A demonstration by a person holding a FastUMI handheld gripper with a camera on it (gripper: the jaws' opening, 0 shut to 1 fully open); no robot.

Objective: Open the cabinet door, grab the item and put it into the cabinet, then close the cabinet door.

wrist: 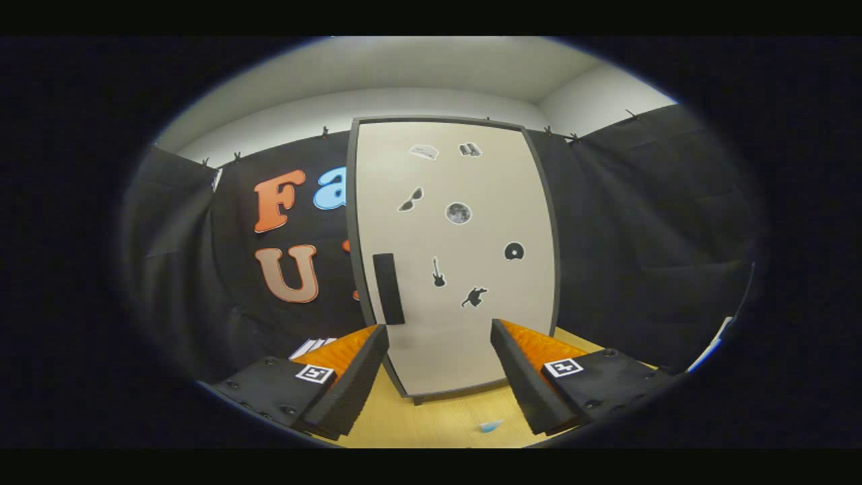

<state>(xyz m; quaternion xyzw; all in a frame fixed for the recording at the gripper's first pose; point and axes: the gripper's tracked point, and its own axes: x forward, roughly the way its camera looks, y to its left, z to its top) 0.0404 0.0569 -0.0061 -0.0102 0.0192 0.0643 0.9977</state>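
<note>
The gripper (438, 357), fingers spread wide and empty, faces the closed cabinet door (465, 269), whose upright handle (388, 288) (long axis vertical) stands just ahead at eleven o'clock.

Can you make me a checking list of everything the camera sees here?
Surface: light wooden tabletop, mostly bare.
Job's things: tall pale cabinet with a dark frame, door shut; black upright bar handle near its left edge; small dark stickers on the door.
Clutter: small light-blue scrap on the tabletop between the fingers; white flat things, too small to identify, left of the cabinet.
Grippers: tongs open, holding nothing, just ahead of the cabinet door.
Cables: nothing seen.
Surroundings: black cloth booth wall, white room wall above.
</note>
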